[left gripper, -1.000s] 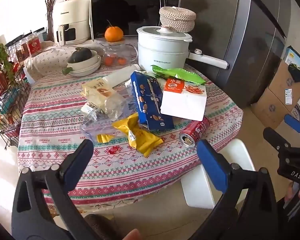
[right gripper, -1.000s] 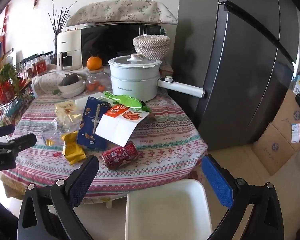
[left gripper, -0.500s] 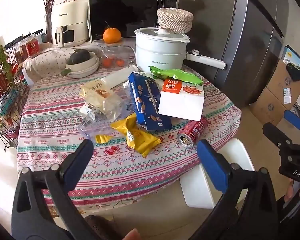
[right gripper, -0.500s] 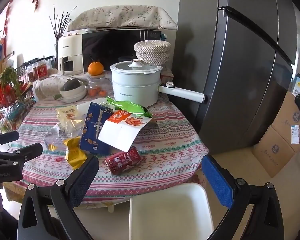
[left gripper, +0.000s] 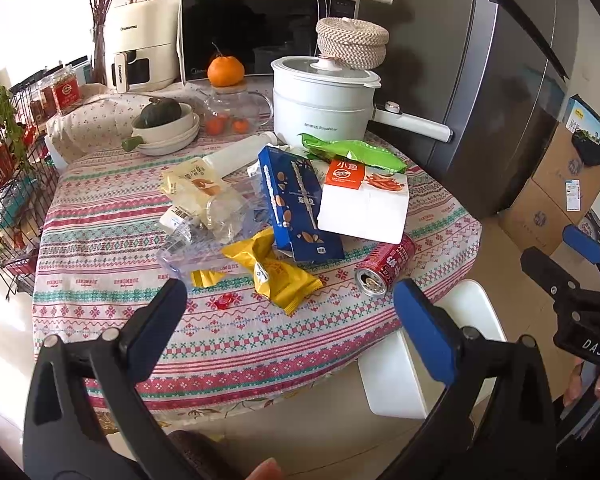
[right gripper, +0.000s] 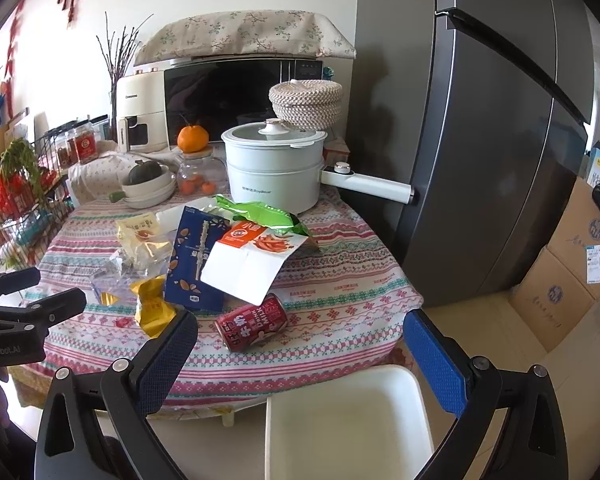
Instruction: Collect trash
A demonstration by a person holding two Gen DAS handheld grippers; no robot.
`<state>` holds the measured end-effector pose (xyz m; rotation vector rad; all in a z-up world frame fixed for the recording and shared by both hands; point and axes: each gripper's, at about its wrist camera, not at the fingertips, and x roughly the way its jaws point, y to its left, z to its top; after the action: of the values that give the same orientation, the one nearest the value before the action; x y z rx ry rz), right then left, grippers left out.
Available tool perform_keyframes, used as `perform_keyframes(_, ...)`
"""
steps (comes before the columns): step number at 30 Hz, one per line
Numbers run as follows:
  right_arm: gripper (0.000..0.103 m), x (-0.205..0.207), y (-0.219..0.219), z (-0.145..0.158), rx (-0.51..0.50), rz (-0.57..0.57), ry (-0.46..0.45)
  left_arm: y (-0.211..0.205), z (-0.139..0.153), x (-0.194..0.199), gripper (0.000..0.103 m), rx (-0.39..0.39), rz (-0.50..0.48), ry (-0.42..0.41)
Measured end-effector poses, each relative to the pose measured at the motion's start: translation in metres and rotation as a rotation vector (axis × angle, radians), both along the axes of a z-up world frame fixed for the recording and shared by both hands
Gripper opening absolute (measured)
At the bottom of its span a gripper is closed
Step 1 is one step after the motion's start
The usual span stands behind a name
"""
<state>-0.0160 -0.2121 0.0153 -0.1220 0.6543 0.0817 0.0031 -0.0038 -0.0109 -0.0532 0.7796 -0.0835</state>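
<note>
both sets of fingers are spread wide and hold nothing: the left gripper (left gripper: pixel 288 312) and right gripper (right gripper: pixel 300 344) hover short of the desk (left gripper: pixel 112 248), touching none of it. collecting looks not yet begun. the red can (right gripper: pixel 252 323) lies nearest on its side among the wrappers; next, probably close on it.

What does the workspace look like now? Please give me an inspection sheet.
Surface: round table under a patterned cloth.
Job's things: red can lying on its side; yellow wrapper; blue box; white carton; green bag; white bin on the floor below the table edge.
Clutter: white pot, bowls, orange.
Grippers: left hand-held gripper open, empty; right hand-held gripper open, empty.
Cables: nothing seen.
Surroundings: fridge, microwave, cardboard boxes.
</note>
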Motion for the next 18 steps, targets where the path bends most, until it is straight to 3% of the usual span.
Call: perform_keyframes(18, 0.103, -0.0009, 0.0007, -0.0005, 0.006, -0.003, 0.001, 0.0005, 0.0006, -0.0024, 0.103, 0.000, -0.003, -0.006)
